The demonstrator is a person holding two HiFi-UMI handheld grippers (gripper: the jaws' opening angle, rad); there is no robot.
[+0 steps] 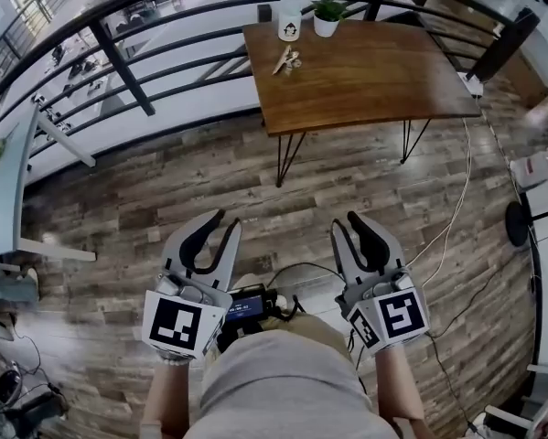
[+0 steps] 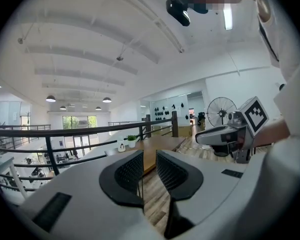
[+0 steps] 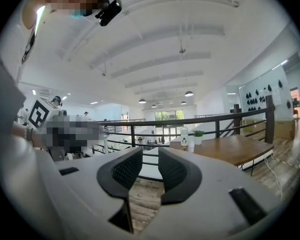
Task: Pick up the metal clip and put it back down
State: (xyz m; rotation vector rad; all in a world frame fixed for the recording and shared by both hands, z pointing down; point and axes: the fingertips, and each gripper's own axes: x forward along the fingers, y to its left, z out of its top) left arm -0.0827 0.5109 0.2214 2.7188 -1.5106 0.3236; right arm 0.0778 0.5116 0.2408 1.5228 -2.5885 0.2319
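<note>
Metal clip lay untouched on the far table, near its far left corner and just in front of a white mug and a small potted plant; neither claw had hold of it. Your left gripper had its jaws parted by a modest gap, with only floorboards showing between the pads. Your right gripper stood the same way, part open and empty. You held both low and close in front of your body, side by side and pointing almost level toward the table. I'd judge that a carrying posture for the approach, with the jaws already apart so they could go straight onto the clip; the pick had not begun. A stretch of plank floor separated you from the table, and a black railing ran along its left and far sides. Only the head view showed the clip and how far off it was. In the gripper views the mug and plant could be made out on the table, but the clip was too small to tell. Those views showed the gap between the pads far more plainly. The left gripper view had the table straight past its jaws, with a standing fan to the right. The right gripper view had the table off to the right, so I'd say that claw was aimed left of the target.
</note>
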